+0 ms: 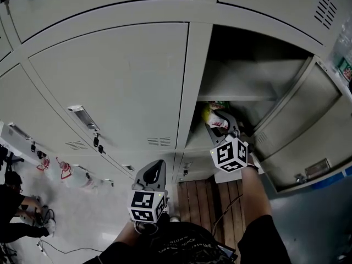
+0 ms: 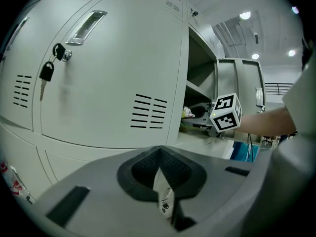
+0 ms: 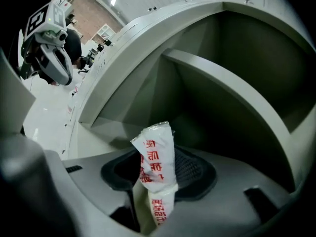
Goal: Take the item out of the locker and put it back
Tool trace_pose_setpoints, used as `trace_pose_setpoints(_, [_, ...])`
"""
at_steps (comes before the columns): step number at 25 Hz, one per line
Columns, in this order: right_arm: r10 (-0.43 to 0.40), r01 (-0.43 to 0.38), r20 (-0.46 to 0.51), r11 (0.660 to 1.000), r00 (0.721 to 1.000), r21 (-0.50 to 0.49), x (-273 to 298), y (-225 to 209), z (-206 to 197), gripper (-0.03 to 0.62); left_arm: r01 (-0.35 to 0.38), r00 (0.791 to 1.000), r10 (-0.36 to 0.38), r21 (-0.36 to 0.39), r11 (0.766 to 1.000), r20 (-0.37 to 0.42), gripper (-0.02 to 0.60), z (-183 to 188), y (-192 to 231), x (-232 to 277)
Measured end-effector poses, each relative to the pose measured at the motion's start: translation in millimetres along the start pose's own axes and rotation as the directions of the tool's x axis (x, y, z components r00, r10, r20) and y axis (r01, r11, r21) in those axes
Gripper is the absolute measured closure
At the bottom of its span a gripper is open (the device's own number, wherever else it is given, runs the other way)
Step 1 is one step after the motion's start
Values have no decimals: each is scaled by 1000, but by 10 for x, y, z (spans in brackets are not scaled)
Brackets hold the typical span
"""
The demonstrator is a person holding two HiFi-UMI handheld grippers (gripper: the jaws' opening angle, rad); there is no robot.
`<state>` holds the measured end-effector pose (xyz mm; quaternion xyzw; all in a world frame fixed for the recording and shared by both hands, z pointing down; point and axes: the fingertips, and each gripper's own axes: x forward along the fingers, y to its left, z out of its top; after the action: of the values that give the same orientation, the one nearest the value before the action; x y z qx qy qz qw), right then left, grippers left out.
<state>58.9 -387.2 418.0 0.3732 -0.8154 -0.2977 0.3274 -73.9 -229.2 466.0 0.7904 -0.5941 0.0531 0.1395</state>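
Observation:
The open locker (image 1: 250, 73) is at the upper right of the head view, with a shelf (image 1: 242, 97) across it. My right gripper (image 1: 225, 126) reaches into the space under that shelf. It is shut on a white packet (image 3: 157, 157) with red print, which stands upright between the jaws and looks pinched at its waist. The same packet (image 1: 219, 121) shows just past the marker cube. Something yellow (image 1: 208, 113) lies deeper inside. My left gripper (image 1: 155, 166) hangs lower, in front of the closed doors, shut and holding nothing (image 2: 160, 174).
The locker's door (image 1: 308, 131) stands swung out to the right. Closed locker doors (image 1: 115, 81) fill the left, one with a key hanging in its lock (image 2: 49, 69). A wooden slatted board (image 1: 201, 202) lies below. A person (image 1: 12, 202) crouches at the far left.

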Motion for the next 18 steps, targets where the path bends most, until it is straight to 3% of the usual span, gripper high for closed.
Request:
trace_pose_setpoints(7, [34,-34,-7,999,999,-36,9,161,-68,401,-12,1000,12,3,1000,8,578,20,2,-1])
trace_pose_setpoints(18, [113,-113,-14,993,993,20,-35,361,-139,359,36,998,-36,7,999,45,578,80,-159,-27])
